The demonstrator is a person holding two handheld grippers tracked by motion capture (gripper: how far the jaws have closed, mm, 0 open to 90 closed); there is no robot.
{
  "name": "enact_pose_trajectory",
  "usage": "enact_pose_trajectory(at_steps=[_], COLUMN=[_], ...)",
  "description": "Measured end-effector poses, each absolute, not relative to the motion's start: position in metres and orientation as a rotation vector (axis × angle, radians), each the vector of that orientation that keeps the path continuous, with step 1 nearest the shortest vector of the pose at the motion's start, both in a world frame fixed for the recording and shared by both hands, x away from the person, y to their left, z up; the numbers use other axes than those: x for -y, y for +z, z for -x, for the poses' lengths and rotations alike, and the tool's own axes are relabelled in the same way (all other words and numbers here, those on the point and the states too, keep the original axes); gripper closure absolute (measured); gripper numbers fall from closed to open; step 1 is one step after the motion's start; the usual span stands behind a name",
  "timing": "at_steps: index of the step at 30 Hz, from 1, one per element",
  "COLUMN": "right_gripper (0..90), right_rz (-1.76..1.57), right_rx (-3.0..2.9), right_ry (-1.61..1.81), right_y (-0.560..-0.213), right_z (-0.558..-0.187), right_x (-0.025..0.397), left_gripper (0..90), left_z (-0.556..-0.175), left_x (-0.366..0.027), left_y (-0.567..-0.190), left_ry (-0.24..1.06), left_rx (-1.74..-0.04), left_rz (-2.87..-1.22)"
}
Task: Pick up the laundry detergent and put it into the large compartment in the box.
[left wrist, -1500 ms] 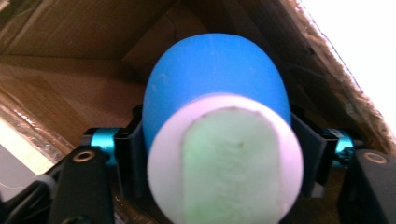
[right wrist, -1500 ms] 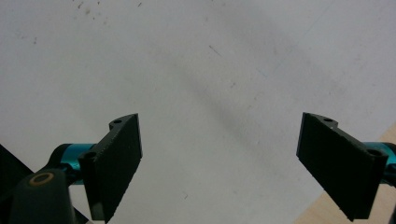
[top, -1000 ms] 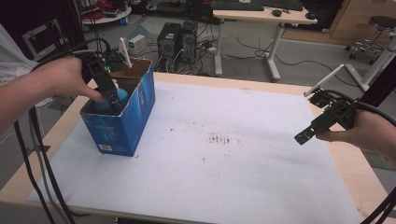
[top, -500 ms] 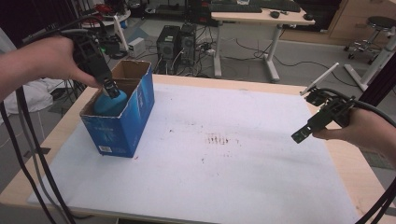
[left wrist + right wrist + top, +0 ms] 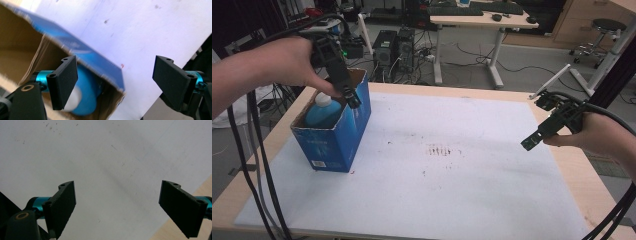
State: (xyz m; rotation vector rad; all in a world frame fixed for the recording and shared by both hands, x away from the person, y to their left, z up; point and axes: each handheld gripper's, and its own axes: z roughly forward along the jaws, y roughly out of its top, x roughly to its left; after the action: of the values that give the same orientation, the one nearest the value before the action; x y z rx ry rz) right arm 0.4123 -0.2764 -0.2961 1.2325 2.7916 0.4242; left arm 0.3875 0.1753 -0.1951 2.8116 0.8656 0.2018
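Bottle (image 5: 323, 111) stands inside the blue box (image 5: 343, 136); left gripper (image 5: 353, 99), jaws apart, hangs above that box, probably about to descend and grasp.

left gripper (image 5: 113, 83): flat black pads, teal mounts, screws | right gripper (image 5: 117, 207): same | black cables

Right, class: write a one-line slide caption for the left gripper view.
Open left gripper above a blue box holding a blue bottle.
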Motion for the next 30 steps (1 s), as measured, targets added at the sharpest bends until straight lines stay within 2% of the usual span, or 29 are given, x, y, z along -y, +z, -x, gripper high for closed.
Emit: enact_pose_trajectory(at_steps=[12, 30], right_gripper=[13.4, 13.4], right_rz=[-1.221, -1.199], right_rx=[-2.775, -2.775], right_ry=[0.428, 0.443], right_y=[-0.286, -0.28], right_z=[-0.409, -0.406], right_x=[0.277, 0.275], left_gripper=[20.4, 20.4], left_z=[-0.388, -0.383], left_x=[-0.125, -0.087], left_y=[-0.204, -0.231], left_ry=[0.19, 0.16], left_rx=[-0.72, -0.64], left_rz=[-2.832, -2.83])
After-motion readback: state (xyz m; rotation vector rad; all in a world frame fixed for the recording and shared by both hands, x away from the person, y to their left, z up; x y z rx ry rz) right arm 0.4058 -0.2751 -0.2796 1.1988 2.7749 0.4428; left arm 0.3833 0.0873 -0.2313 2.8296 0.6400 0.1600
